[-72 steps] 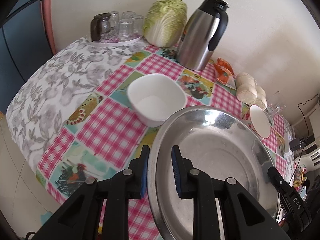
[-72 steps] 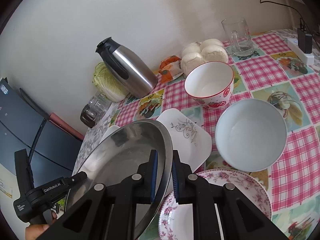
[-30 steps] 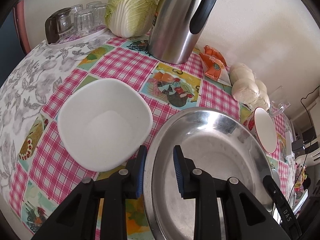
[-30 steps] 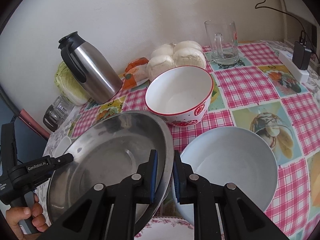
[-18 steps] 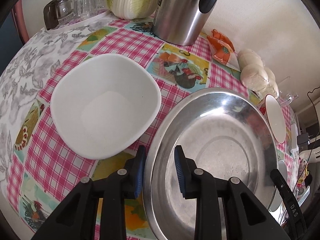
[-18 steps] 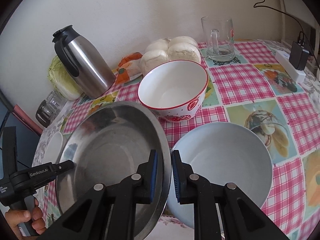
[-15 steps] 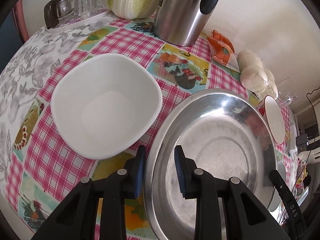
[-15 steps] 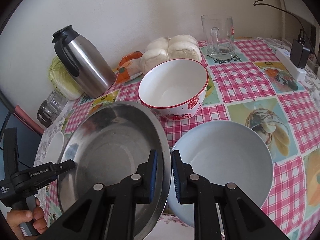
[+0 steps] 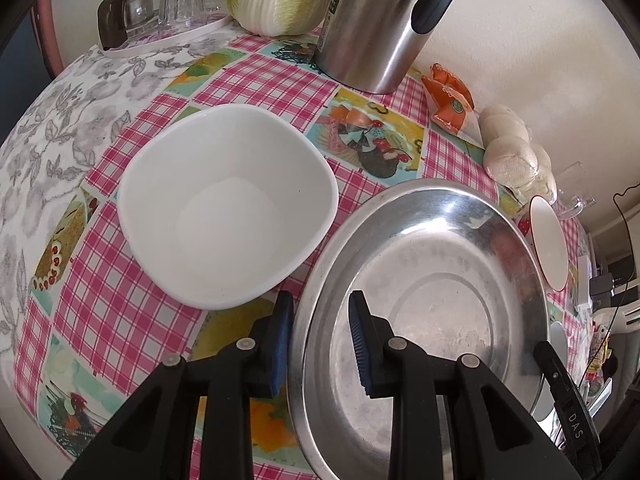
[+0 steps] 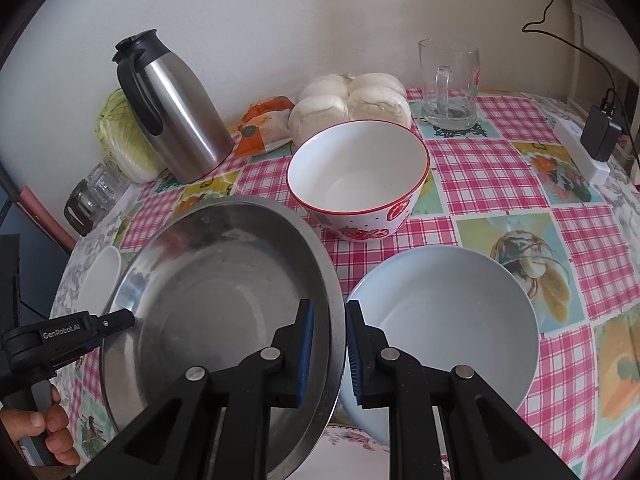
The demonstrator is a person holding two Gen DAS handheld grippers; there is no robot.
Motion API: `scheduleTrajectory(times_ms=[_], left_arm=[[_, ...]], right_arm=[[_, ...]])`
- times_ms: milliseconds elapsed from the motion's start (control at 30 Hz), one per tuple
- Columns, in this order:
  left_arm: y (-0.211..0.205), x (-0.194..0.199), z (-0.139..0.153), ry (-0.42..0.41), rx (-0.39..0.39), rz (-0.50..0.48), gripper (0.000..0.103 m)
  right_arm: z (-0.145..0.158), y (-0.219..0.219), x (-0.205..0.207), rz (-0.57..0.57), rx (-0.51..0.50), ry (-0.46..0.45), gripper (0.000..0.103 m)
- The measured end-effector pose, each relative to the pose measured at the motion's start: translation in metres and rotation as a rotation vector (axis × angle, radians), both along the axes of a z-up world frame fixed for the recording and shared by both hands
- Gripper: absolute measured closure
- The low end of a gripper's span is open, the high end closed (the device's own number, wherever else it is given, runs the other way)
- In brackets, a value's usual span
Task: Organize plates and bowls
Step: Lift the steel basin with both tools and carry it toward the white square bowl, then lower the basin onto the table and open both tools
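Risk first: the wide round stainless-steel plate (image 9: 432, 304) is carried by its rim at two opposite edges only, with smooth metal under narrow pads, so any uneven lowering or twist between the two hands could, I judge, let it pivot or slide out. It hangs tilted above the pink checked tablecloth (image 9: 256, 80), crowded on both sides. In the left wrist view the white rounded-square ceramic bowl (image 9: 228, 208) sits just beside the plate's near edge; in the right wrist view the pale blue round bowl (image 10: 444, 332) lies just beside the opposite edge, and the white bowl with red rim and strawberry print (image 10: 360, 176) stands near behind. A clipped rim could knock or chip one of them. A floral plate (image 10: 352, 452) shows below, partly hidden; whether the steel plate touches it, I cannot tell. Left gripper (image 9: 318, 338): jaws narrow, straddling the steel rim, outer blue pad against it, clamped on the plate. Right gripper (image 10: 327, 354): jaws nearly together, pinching the opposite rim, likewise grasping the plate.
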State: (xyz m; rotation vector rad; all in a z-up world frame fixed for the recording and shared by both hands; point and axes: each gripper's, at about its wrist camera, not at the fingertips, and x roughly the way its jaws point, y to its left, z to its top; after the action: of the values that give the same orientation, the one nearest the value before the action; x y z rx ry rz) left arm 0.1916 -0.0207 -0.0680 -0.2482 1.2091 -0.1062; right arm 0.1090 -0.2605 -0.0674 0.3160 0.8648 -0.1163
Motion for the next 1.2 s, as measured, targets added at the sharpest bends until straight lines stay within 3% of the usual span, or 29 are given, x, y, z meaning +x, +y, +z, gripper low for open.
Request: scheduleTrajectory(times_ms=[233, 300, 433, 467, 533, 700, 833, 1200], left_arm=[[0.001, -0.005, 0.010, -0.002, 0.011, -0.010, 0.072], [0.001, -0.007, 0.014, -0.006, 0.017, -0.015, 0.064], [0.001, -0.013, 0.020, -0.017, 0.038, -0.016, 0.041], [0.000, -0.014, 0.021, -0.019, 0.048, -0.017, 0.039], [-0.001, -0.016, 0.022, -0.019, 0.067, -0.023, 0.033], [-0.004, -0.023, 0.023, -0.025, 0.103, -0.038, 0.028], [-0.005, -0.030, 0.027, -0.044, 0.127, -0.046, 0.018], [-0.011, -0.055, 0.049, -0.162, 0.173, -0.058, 0.006]], right_arm=[[0.012, 0.000, -0.003, -0.007, -0.021, 0.006, 0.081], [0.016, 0.002, -0.004, 0.001, -0.026, 0.000, 0.061], [0.024, 0.011, -0.007, 0.030, -0.067, -0.008, 0.040], [0.026, 0.013, -0.007, 0.034, -0.076, -0.009, 0.030], [0.028, 0.017, -0.009, 0.039, -0.088, -0.016, 0.026], [0.029, 0.024, -0.014, 0.058, -0.107, -0.012, 0.004], [0.031, 0.027, -0.020, 0.057, -0.122, -0.016, 0.000], [0.039, 0.029, -0.043, 0.039, -0.125, -0.046, 0.000]])
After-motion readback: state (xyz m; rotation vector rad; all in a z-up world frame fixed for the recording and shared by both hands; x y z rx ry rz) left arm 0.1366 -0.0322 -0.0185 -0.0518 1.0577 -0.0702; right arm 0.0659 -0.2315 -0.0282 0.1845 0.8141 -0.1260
